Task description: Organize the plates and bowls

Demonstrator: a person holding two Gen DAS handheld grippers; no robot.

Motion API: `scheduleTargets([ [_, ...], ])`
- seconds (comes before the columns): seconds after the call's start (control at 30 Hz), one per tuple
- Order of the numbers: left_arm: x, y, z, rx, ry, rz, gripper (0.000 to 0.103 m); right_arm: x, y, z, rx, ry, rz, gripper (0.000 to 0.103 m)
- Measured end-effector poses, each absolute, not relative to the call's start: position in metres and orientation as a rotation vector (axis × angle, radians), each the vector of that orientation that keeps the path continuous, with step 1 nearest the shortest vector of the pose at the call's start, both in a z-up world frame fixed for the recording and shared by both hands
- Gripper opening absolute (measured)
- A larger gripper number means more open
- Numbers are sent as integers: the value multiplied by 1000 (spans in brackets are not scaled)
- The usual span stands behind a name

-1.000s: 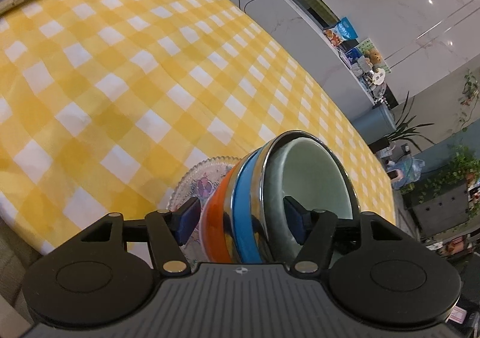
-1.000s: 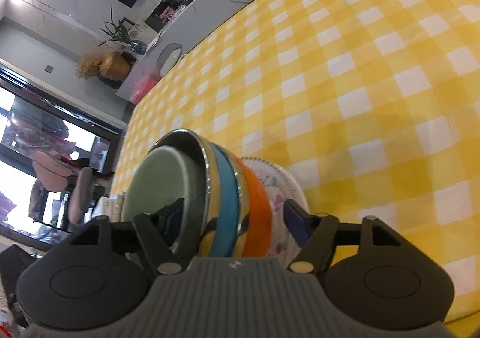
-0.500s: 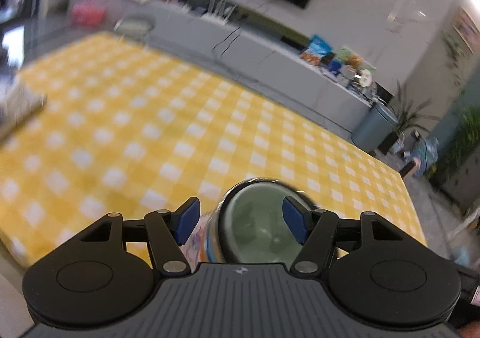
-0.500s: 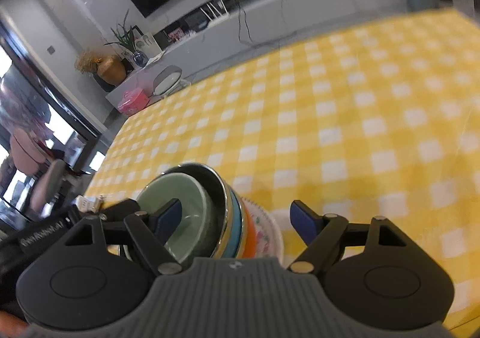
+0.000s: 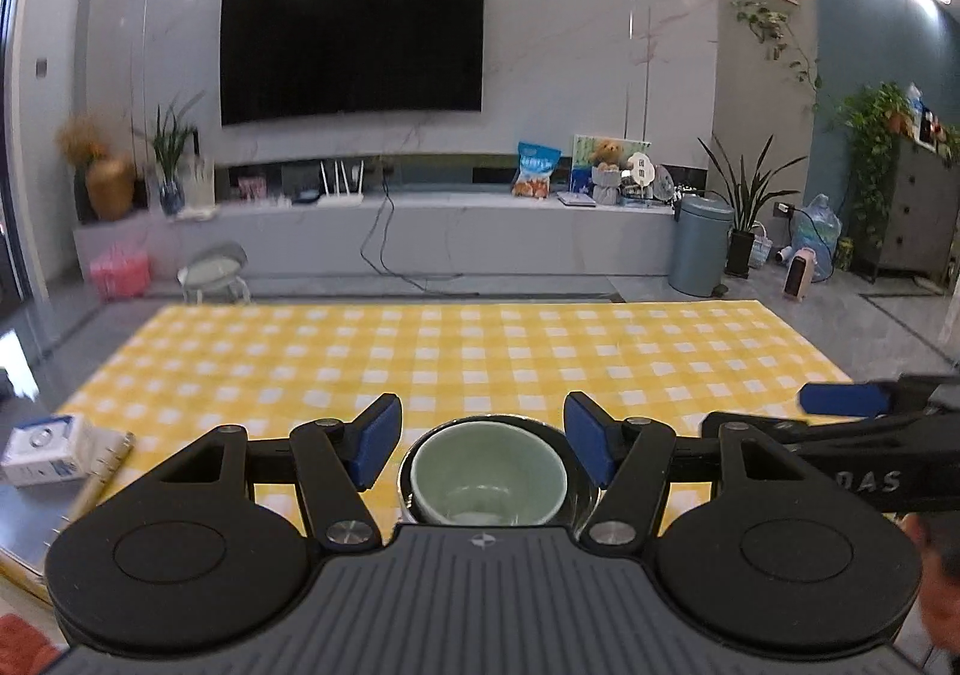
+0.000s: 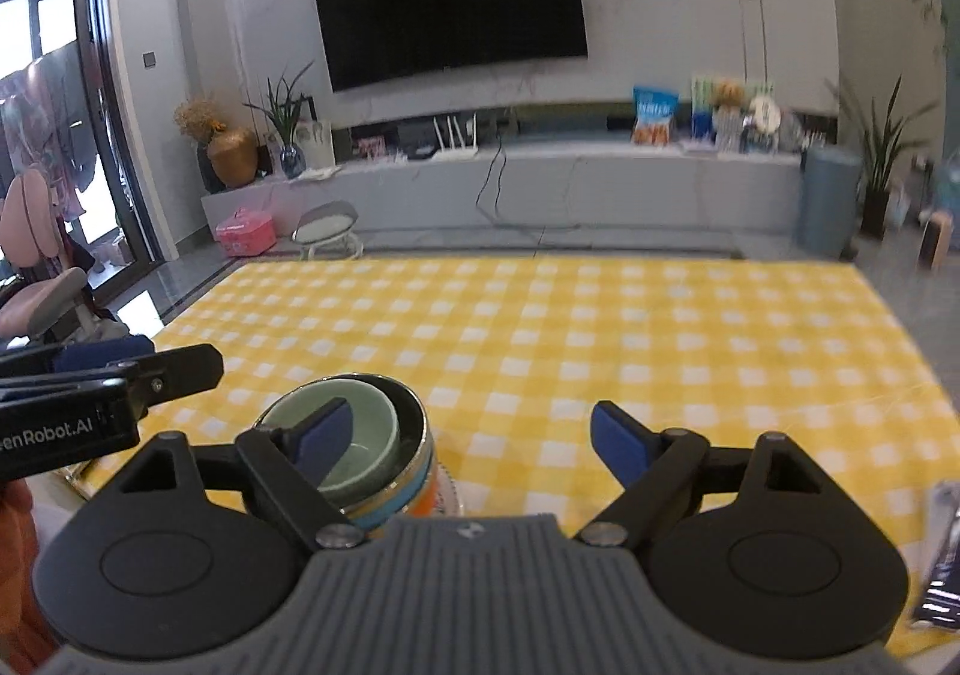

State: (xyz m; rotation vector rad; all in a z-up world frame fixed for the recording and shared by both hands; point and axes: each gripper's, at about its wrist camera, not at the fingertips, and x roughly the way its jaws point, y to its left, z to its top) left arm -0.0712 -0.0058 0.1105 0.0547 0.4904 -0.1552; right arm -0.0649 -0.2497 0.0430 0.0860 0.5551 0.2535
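Right gripper point(image 6: 471, 438) jaws wide apart, lower centre. Stacked bowls point(image 6: 360, 453) lower left, green one innermost, on yellow check tablecloth point(image 6: 600, 333). Left gripper point(image 6: 102, 381) at left edge.

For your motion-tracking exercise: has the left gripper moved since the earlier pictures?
Yes. The left gripper has tilted up and pulled back: the television now shows, and the bowls sit lower.
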Motion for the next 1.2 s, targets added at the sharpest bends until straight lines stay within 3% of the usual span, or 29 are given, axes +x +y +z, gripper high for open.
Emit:
scheduleTargets([
  [0.17, -93, -16, 103, 77, 484, -156, 75, -95, -256, 43, 67, 521, 220, 89],
  [0.3, -101, -14, 96, 57, 495, -141, 87, -119, -259, 37, 79, 496, 178, 96],
  [1.2, -88, -19, 20, 110, 782, -60, 88, -116, -247, -38, 66, 670, 148, 97],
])
